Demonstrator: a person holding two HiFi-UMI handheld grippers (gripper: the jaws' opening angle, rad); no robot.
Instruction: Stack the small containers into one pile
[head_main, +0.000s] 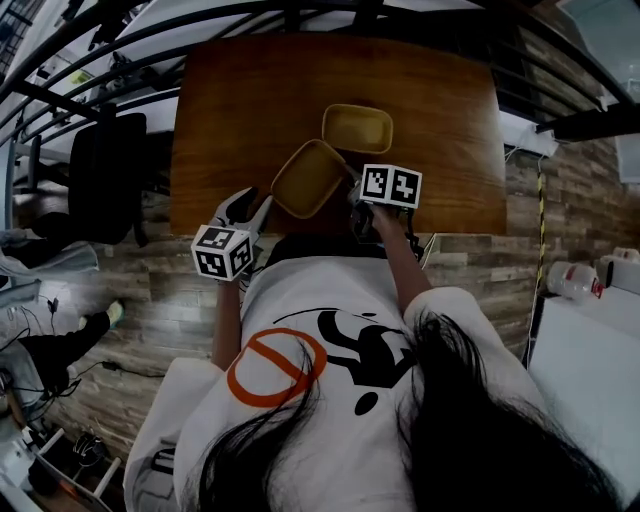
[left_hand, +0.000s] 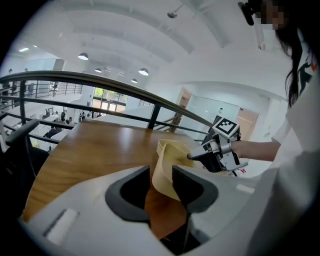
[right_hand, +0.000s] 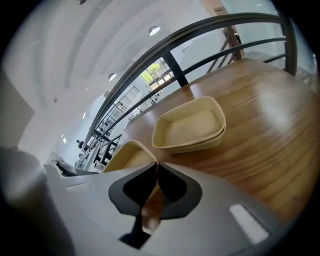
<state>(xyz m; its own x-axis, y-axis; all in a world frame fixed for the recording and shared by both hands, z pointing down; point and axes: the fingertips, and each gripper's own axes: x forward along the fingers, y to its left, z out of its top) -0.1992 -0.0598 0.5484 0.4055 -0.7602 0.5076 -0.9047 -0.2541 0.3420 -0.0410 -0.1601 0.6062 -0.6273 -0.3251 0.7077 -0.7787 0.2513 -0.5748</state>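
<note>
It looks like a big open lab or office hall. A wooden table (head_main: 250, 90) meets a railing (left_hand: 75, 76) at 12 o'clock, with an office chair (head_main: 105, 175) at 9. Round ceiling lamps (left_hand: 83, 56) hang overhead.

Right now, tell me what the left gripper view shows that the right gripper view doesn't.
Left gripper view only: the right hand-held gripper pinching the lifted yellow container, and the person's forearm. Right gripper view only: the nested containers resting flat. Both: that lifted container clamped in the view's own jaws, and the wooden table.
</note>
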